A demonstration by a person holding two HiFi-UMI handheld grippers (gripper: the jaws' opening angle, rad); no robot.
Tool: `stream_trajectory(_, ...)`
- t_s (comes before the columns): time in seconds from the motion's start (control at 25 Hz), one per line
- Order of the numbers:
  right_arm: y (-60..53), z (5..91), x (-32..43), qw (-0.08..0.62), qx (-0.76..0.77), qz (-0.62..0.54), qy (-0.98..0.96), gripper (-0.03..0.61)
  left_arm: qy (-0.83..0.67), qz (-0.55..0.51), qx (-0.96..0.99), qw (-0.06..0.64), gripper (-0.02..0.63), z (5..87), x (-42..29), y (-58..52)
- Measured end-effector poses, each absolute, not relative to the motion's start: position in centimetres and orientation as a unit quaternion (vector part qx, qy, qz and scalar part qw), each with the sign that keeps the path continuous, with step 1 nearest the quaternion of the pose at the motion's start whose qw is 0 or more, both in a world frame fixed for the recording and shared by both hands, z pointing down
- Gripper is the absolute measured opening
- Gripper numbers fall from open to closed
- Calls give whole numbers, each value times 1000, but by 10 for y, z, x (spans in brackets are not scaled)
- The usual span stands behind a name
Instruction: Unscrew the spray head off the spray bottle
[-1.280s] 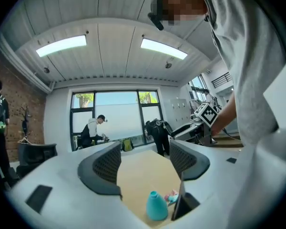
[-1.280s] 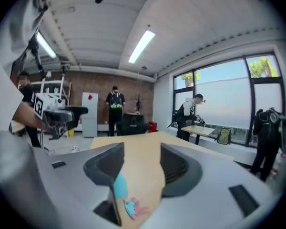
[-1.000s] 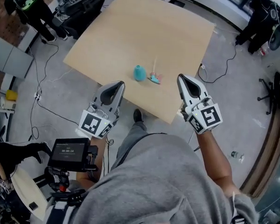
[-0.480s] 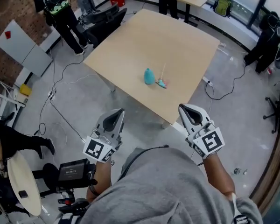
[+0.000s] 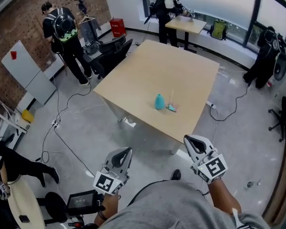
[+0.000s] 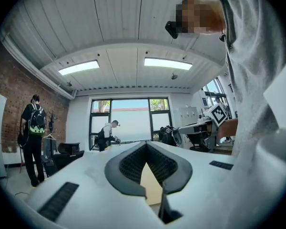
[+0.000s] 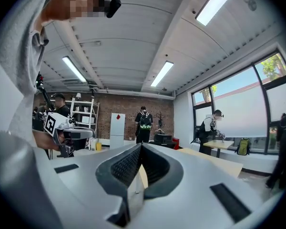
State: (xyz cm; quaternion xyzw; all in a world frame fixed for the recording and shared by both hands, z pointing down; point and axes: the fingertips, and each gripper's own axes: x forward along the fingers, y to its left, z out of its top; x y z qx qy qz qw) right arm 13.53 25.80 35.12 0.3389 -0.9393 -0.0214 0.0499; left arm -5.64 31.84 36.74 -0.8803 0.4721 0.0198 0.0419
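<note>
**Operator:** How do the claws stand?

**Spotter:** Your left gripper (image 5: 124, 152) has its jaws pressed together with nothing between them. In its own view the dark ribbed pads (image 6: 128, 163) meet at the tip. Your right gripper (image 5: 190, 141) is likewise closed and empty (its camera shows its pads (image 7: 125, 163) meeting too).

**Operator:** And the bottle?

**Spotter:** The teal spray bottle (image 5: 159, 101) stands upright on the tan table (image 5: 148, 66), near the edge that faces you. The spray head (image 5: 172, 108) lies on the tabletop just to the bottle's right, off its neck, with its thin white tube running away from you. Both are well ahead of your grippers. You hold those level, short of the table's near edge, one on each side of your grey sweatshirt (image 5: 171, 209).

**Operator:** Anyone close?

**Spotter:** A person with a backpack (image 5: 62, 27) stands by the brick wall, well apart from the table.
</note>
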Motion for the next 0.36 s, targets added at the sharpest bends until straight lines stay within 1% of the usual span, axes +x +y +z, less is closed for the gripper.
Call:
stream_trajectory(0.16,280,352,118,57,353,-7,-934,5,465,26,-885,24,3,377,-74,341)
stream_trajectory(0.36,306,345,95,59,358,-8,-932,5,454,17,-891,31,3,372,-91,362)
